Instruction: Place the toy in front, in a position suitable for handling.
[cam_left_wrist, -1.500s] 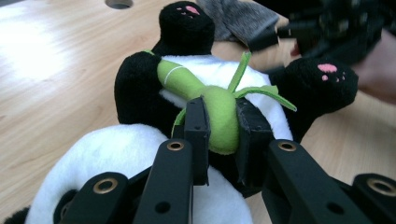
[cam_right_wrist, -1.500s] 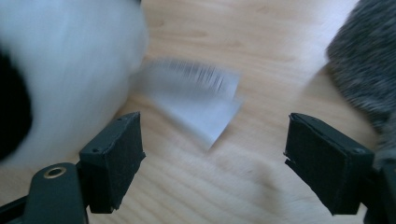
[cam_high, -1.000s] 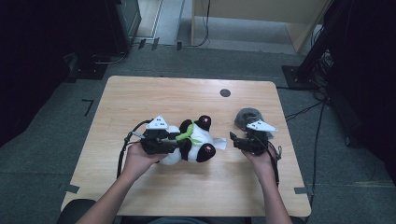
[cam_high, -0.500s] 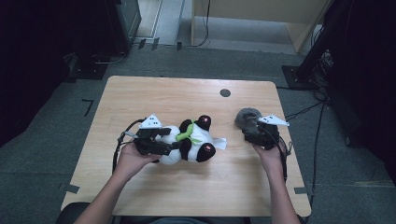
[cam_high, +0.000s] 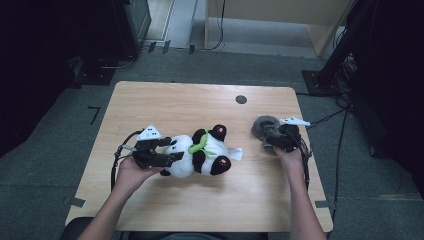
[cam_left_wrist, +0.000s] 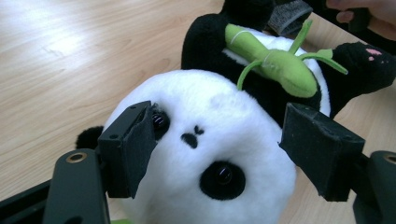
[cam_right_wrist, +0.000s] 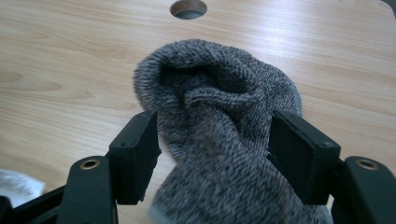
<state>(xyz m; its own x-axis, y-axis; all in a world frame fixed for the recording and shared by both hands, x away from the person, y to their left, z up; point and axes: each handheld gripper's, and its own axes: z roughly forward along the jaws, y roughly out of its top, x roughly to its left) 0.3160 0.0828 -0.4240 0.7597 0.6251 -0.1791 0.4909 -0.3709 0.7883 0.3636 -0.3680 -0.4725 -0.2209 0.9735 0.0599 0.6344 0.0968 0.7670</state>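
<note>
Step in hand: approach. My left gripper (cam_left_wrist: 215, 154) straddles the plush panda's (cam_high: 200, 152) head mid-bench, jaws wide. My right gripper (cam_right_wrist: 217, 154) brackets the grey sock (cam_right_wrist: 224, 140) to the panda's right, jaws wide, left pad touching. Next move: close both. The sock's toe end is cut off.

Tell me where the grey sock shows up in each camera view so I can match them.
High view: the grey sock lies right of centre on the table, at the right hand-held gripper.
Left gripper view: a grey strip at the top edge, behind the panda, is probably the sock.
Right gripper view: it lies between the jaws, centre frame.
Shared landmark: the round table hole.
</note>
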